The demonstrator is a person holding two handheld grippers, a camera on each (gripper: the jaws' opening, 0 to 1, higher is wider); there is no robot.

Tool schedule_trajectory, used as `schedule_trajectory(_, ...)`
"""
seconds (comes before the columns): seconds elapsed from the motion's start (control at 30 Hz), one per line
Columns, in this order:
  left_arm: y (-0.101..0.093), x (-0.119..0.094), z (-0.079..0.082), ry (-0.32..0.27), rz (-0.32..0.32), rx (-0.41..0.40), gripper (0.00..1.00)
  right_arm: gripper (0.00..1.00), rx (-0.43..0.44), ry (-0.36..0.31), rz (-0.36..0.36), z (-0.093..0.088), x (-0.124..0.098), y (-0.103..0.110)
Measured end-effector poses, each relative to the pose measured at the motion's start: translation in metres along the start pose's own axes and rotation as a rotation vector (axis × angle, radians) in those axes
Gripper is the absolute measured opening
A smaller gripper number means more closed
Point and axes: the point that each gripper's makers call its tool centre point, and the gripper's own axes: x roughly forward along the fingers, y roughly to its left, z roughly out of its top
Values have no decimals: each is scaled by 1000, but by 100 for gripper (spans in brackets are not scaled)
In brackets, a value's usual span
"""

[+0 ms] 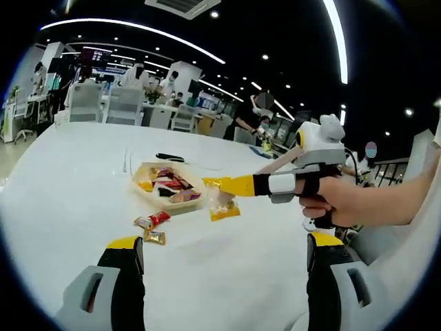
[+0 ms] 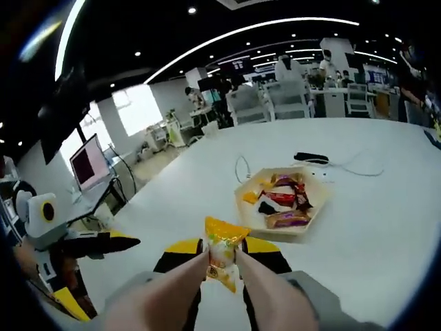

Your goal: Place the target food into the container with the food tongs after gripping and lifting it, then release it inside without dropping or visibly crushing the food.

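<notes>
The right gripper (image 2: 222, 265) works tongs (image 2: 265, 293) pinching a yellow snack packet (image 2: 221, 254) lifted beside the tray (image 2: 311, 219) mid-table — gripping done, placing and release remain — while the left gripper (image 1: 224, 265) hangs spread, two wrapped snacks (image 1: 151, 228) still outside.

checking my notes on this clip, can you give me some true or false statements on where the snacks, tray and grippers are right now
1. The right gripper is shut on a yellow snack packet. True.
2. The tray holds no snacks. False: several wrapped snacks lie in it.
3. Two small wrapped snacks lie on the white table outside the tray. True.
4. The left gripper is holding a snack. False: its jaws stand apart with nothing between them.
5. The yellow snack packet already rests inside the tray. False: it hangs in the right gripper, short of the tray's near edge.
</notes>
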Motion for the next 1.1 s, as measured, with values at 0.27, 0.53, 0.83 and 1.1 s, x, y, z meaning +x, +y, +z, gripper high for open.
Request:
schedule_trajectory(0.27, 1, 2, 3, 13, -6, 10, 99, 21, -20, -19, -26, 10, -4, -8)
schedule_trajectory(0.53, -1, 5, 5, 9, -11, 16, 99, 21, -77, -35, -45, 25, -6, -15)
schedule_trajectory(0.83, 4, 0, 7, -8, 13, 12, 99, 21, -129, -46, -38, 32, -3, -8)
schedule_trajectory(1.1, 8, -4, 8, -23, 35, 3, 99, 21, -142, -57, -41, 41, 0, -10)
